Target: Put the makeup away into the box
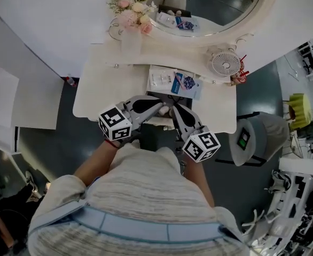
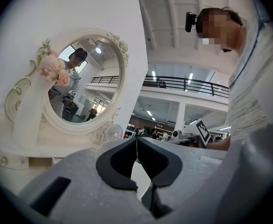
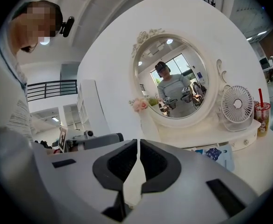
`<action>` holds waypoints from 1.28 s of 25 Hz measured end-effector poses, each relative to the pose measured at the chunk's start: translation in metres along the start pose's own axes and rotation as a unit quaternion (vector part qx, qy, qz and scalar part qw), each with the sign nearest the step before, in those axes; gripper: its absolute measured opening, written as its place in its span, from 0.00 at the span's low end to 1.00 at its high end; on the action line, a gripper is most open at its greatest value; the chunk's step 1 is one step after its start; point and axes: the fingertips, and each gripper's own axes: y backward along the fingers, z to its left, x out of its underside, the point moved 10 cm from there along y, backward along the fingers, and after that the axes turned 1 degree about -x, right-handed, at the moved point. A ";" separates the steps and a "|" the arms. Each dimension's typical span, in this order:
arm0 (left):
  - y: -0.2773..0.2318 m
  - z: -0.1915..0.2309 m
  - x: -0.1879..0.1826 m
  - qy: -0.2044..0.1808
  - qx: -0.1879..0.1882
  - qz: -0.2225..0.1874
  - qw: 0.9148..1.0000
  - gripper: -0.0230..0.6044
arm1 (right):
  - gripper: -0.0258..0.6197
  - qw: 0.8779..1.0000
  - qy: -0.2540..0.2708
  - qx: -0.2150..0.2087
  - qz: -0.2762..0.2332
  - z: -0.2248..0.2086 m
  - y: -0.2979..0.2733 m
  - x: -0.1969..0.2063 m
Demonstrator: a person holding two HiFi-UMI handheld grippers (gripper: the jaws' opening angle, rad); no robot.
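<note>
Shut tight, nothing held: left gripper (image 2: 136, 146), right gripper (image 3: 139, 148). Hovering at dressing table (image 1: 92, 92) front edge. Best to open one wide, then come in low at packets (image 1: 175, 82) (flat, probably slippery).

Makeup packets (image 1: 170, 81) lie flat on the vanity (image 1: 98, 89)

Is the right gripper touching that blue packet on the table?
Apart. The right gripper view shows the right gripper shut and empty, with the blue packet off to its side.

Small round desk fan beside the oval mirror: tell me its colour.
White; the small round desk fan shows best in the right gripper view.
</note>
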 end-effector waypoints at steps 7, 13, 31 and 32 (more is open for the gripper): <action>-0.009 0.019 0.013 0.020 -0.030 0.001 0.999 0.06 | 0.06 1.000 -0.001 -0.009 0.028 -0.029 -0.013 0.004; -0.033 0.027 0.011 0.021 -0.050 0.003 0.999 0.06 | 0.06 0.999 0.005 -0.020 0.043 -0.063 -0.022 -0.011; -0.067 0.049 0.019 0.035 -0.115 -0.004 0.993 0.06 | 0.08 0.982 0.088 -0.046 0.160 -0.138 -0.064 -0.017; -0.068 0.050 0.020 0.035 -0.117 -0.004 0.992 0.06 | 0.15 0.980 0.091 -0.048 0.168 -0.142 -0.067 -0.016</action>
